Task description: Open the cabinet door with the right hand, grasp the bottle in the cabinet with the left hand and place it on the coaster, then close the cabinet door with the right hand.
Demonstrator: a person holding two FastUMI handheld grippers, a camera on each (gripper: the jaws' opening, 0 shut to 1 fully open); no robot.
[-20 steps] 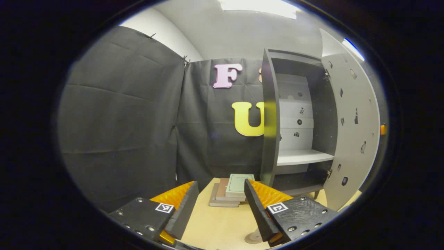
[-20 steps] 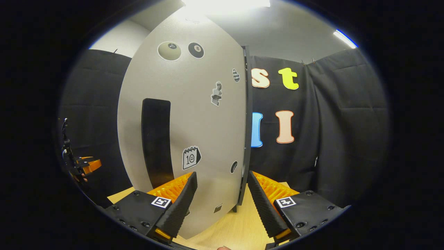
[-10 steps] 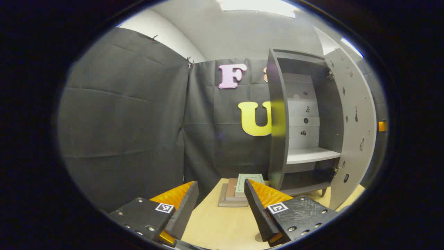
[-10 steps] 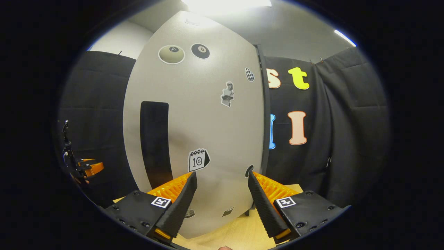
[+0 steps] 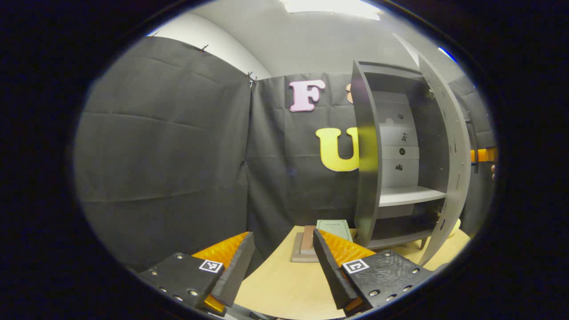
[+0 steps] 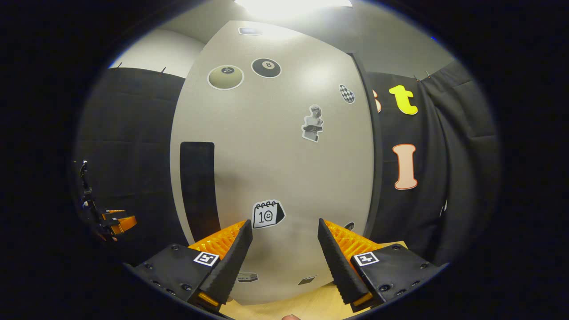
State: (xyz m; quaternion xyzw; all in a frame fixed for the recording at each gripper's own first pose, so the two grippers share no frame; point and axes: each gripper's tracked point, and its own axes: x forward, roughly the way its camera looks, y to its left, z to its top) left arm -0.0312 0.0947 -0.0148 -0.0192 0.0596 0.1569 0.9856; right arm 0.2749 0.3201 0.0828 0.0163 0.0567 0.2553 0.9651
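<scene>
The grey cabinet (image 5: 369, 151) stands on the wooden table at the right of the left gripper view. Its door (image 5: 449, 146) shows nearly edge-on, partly open. Inside, the visible part of the white shelf (image 5: 411, 195) carries nothing. My left gripper (image 5: 282, 235) is open, held back over the table's near edge. In the right gripper view the door's stickered outer face (image 6: 284, 155) is close in front, its black handle (image 6: 198, 191) to the left. My right gripper (image 6: 284, 222) is open just short of that face, with nothing between its fingers.
A stack of books (image 5: 322, 238) lies on the table (image 5: 275, 284) left of the cabinet's foot. Black cloth walls close the booth behind and to the left. The left gripper (image 6: 113, 220) shows small at the far left of the right gripper view.
The door has swung toward the cabinet, and its opening looks narrower. My right gripper followed its outer face. The left gripper view turned left, and a round pad on the table slid out of sight.
</scene>
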